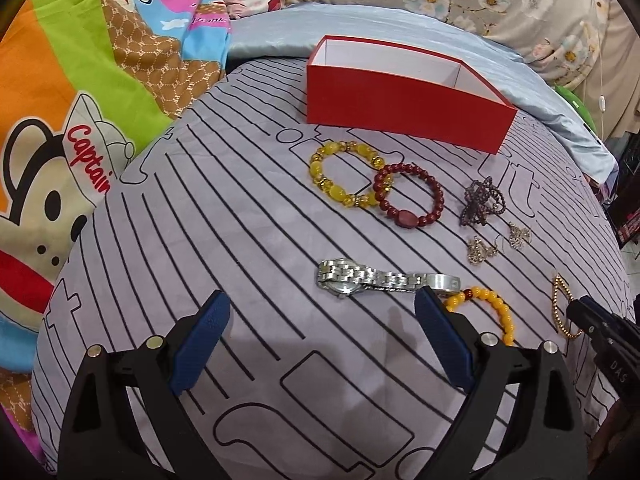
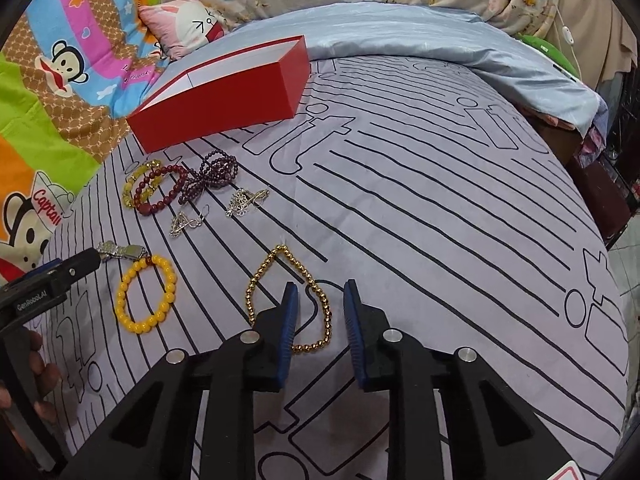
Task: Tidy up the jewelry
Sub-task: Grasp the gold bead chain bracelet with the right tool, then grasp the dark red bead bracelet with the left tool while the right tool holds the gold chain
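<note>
- The red box point(image 1: 404, 96), far ahead of the left gripper point(image 1: 322, 344), shows only bare white walls; its floor is hidden.
- Every visible piece lies on the bed point(image 2: 440, 208), so sorting looks barely begun.
- Left gripper spread wide, holding nothing; silver watch point(image 1: 360, 278) just ahead.
- Right gripper point(image 2: 320, 320) partly spread, fingers straddling the gold bead chain point(image 2: 280, 276), not pinching.

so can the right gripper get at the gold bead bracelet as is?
Probably yes. The right gripper is open and straddles one side of the gold bead bracelet, which lies alone on the sheet with nothing over it.
</note>
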A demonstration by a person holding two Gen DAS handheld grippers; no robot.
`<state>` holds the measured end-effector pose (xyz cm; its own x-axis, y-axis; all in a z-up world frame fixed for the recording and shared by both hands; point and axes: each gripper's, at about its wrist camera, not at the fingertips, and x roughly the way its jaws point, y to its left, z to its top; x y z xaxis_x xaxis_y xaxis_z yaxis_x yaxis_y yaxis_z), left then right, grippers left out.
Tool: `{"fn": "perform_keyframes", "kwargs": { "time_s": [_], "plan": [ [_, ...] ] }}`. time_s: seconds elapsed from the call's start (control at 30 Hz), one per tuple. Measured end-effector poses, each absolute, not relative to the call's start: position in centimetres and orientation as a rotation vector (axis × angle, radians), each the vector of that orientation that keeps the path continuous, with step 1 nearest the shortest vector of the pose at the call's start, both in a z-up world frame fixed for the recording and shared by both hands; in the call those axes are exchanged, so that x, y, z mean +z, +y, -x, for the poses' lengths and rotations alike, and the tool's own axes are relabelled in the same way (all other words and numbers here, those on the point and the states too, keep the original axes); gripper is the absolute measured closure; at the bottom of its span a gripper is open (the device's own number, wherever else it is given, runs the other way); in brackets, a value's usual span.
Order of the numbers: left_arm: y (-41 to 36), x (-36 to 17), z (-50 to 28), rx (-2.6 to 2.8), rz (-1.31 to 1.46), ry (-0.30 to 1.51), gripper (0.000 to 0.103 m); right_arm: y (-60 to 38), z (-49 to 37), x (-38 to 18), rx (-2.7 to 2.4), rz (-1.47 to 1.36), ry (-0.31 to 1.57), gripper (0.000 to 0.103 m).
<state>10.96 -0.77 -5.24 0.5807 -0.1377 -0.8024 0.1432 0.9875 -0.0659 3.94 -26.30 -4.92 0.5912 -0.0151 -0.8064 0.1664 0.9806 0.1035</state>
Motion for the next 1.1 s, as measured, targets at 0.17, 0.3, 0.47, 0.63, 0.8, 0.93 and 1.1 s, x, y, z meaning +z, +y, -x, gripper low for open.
{"fn": "perform_keyframes", "kwargs": {
  "time_s": [0.17,0.3,0.47,0.63,0.8,0.93,1.1],
  "plan": [
    [-1.5,-5.1,-11.6,-0.177,0.004,0.936,0.013,-26.0,-4.0,-5.1,-0.099,-0.162,0.924,0.099],
    [-2.1,-5.0,-12.8,-0.19,0.011,0.938,0.018,-26.0,-3.9,-5.1,-0.099,-0.187,0.905,0.1],
    [-2.7,-5.6,-14.6,-0.205,0.048,0.97,0.027,-26.0,-4.1,-5.2,-0.086,-0.207,0.902,0.1],
    [-3.2,-5.4,-15.9,-0.206,0.072,0.963,0.032,-26.1,-4.3,-5.3,-0.081,-0.225,0.899,0.1],
    [-3.9,-4.9,-17.5,-0.22,0.061,0.943,0.035,-26.1,-4.5,-5.3,-0.077,-0.235,0.896,0.099],
    [-4.4,-5.5,-18.9,-0.243,0.047,0.959,0.044,-26.2,-4.7,-5.3,-0.077,-0.245,0.894,0.099],
    [-4.7,-5.9,-19.5,-0.246,0.042,0.954,0.057,-26.3,-4.9,-5.4,-0.074,-0.253,0.891,0.099]
  ]
}}
